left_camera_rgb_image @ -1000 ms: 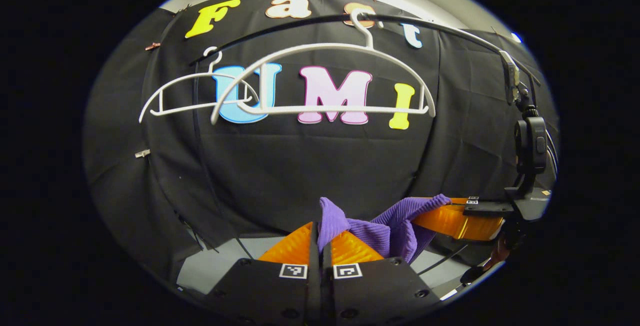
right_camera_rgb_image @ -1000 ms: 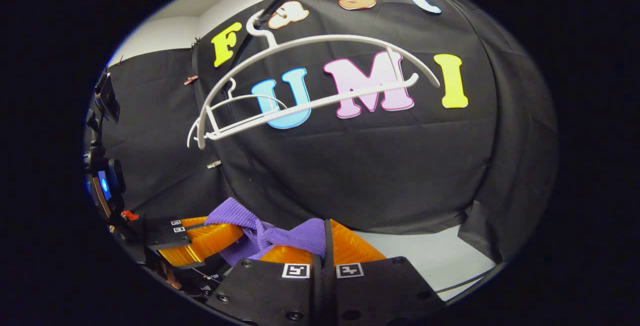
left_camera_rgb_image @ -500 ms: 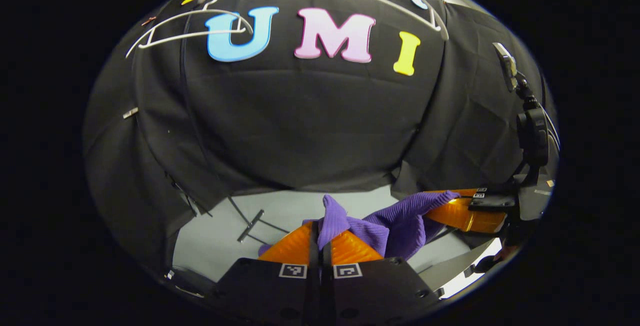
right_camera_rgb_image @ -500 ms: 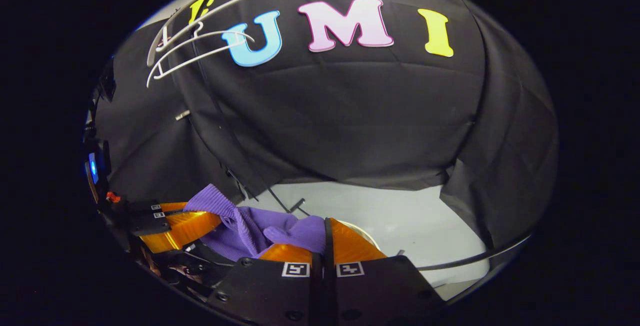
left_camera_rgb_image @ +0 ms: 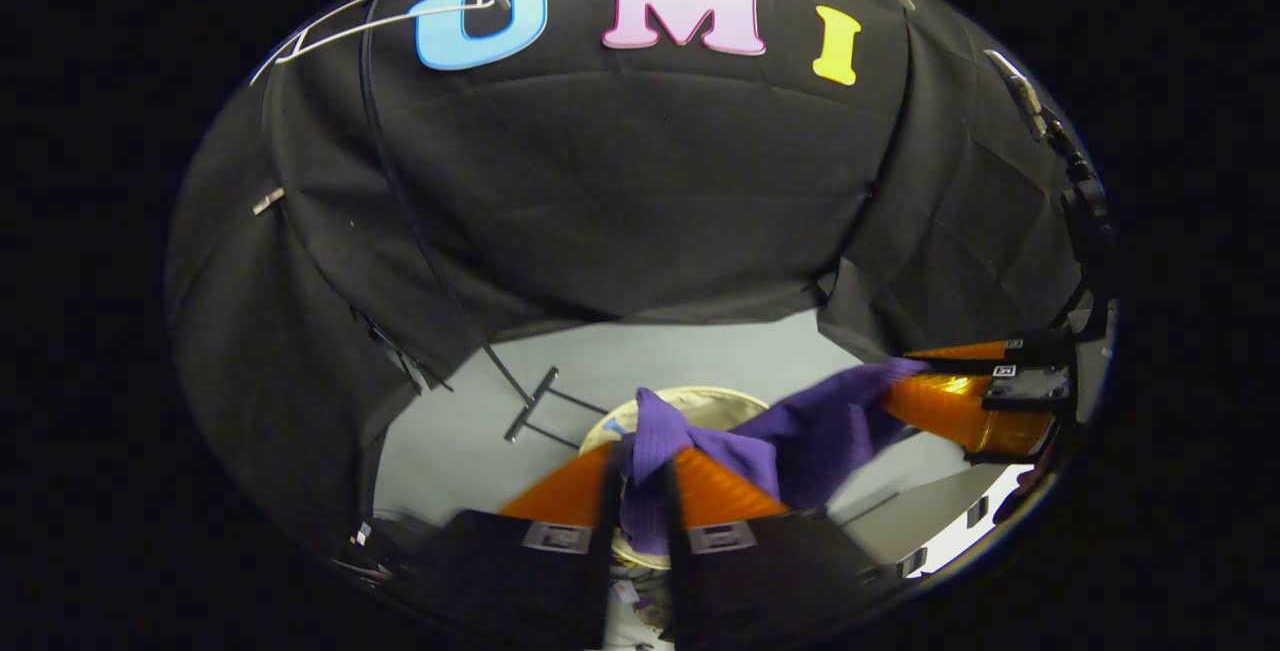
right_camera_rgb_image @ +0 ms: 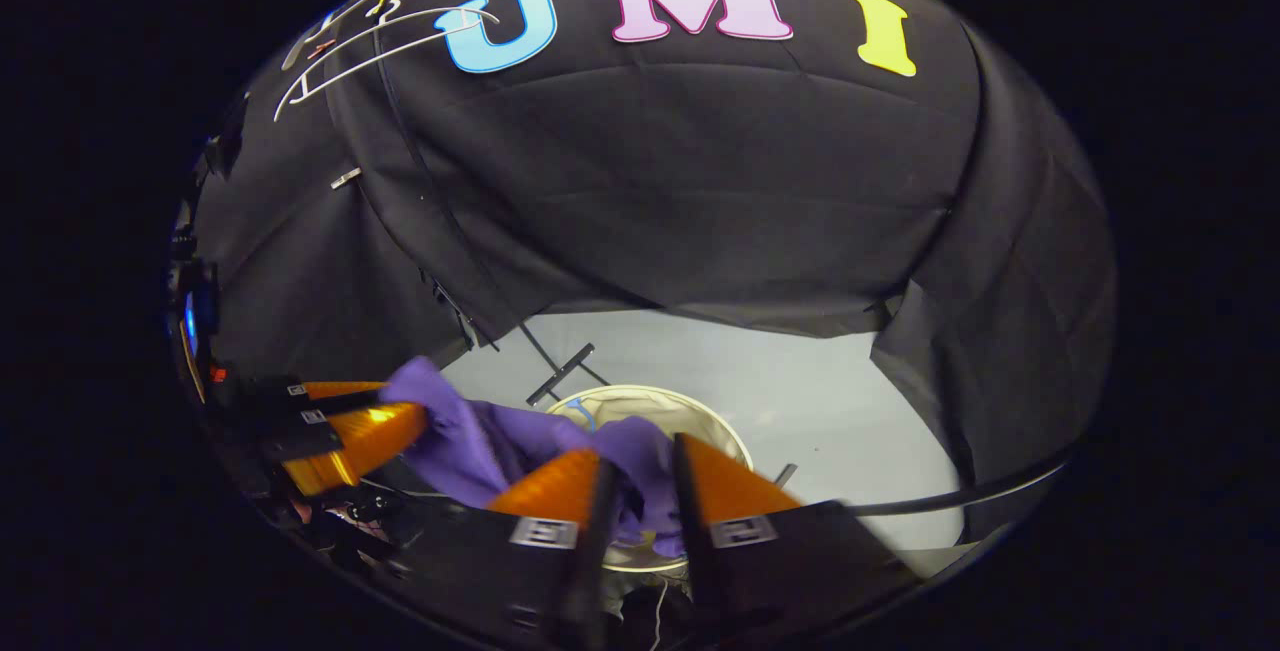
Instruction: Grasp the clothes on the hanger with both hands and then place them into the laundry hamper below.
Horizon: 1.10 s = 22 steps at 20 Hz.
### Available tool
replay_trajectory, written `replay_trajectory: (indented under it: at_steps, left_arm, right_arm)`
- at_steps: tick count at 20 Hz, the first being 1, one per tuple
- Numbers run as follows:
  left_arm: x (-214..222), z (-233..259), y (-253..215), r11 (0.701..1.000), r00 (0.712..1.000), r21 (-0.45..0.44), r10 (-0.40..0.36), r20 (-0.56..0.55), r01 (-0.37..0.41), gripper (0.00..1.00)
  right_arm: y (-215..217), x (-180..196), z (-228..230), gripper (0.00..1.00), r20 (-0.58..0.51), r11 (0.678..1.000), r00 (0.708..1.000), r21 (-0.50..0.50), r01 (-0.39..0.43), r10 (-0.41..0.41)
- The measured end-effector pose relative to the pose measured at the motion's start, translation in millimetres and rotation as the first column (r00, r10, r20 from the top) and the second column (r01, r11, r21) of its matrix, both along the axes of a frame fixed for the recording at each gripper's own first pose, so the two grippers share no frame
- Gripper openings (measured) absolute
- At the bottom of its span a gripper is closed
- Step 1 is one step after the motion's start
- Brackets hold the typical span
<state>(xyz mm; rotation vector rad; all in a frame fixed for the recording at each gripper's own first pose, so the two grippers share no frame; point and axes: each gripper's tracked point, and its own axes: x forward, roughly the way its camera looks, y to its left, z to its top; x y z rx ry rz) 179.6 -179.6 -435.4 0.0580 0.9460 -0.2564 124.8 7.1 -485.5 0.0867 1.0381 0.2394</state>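
Where the hamper point(right_camera_rgb_image: 700, 411) sits, purple garment point(right_camera_rgb_image: 470, 441) above, hanger point(right_camera_rgb_image: 380, 41) behind.

A purple ribbed garment point(left_camera_rgb_image: 800, 431) is seen bunched and stretched between the two grippers, one end tucked between the jaws of the left gripper point(left_camera_rgb_image: 640, 491) and the other end lying between the parted jaws of the right gripper point(right_camera_rgb_image: 640, 496). It is held off the hanger, above the laundry hamper point(right_camera_rgb_image: 715, 421), a round pale-rimmed basket standing on the grey floor point(right_camera_rgb_image: 830, 381) below. A white hanger point(left_camera_rgb_image: 380, 11) is seen hanging far up at the left, bare and well apart from the garment.
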Motion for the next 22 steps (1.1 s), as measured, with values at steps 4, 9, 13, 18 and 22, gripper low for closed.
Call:
replay_trajectory:
  at_steps: [4,9,13,18,22]
  left_arm:
    - [-1,5,3,0.999,0.999,-0.025,0.037,0.004,-0.037,0.90]
    - [-8,21,2,0.998,0.999,-0.052,0.038,0.020,-0.037,0.89]
    - [-22,45,1,0.997,0.999,-0.074,0.016,0.048,-0.013,0.89]
    - [-36,91,15,0.994,0.990,-0.109,0.019,0.140,-0.003,0.90]
    - [-42,142,43,0.992,0.966,-0.121,0.052,0.253,-0.022,0.90]
  right_arm:
    - [-15,-5,-2,0.99,-0.006,0.997,0.999,-0.070,0.044,-0.044]
    - [-16,-13,16,0.99,0.011,0.993,0.996,-0.072,0.093,-0.092]
    - [-9,-18,51,0.99,0.080,0.991,0.990,-0.060,0.124,-0.119]
    - [-3,-31,102,0.99,0.176,0.982,0.969,-0.050,0.185,-0.173]
    - [0,-39,148,0.99,0.271,0.973,0.942,-0.061,0.222,-0.198]
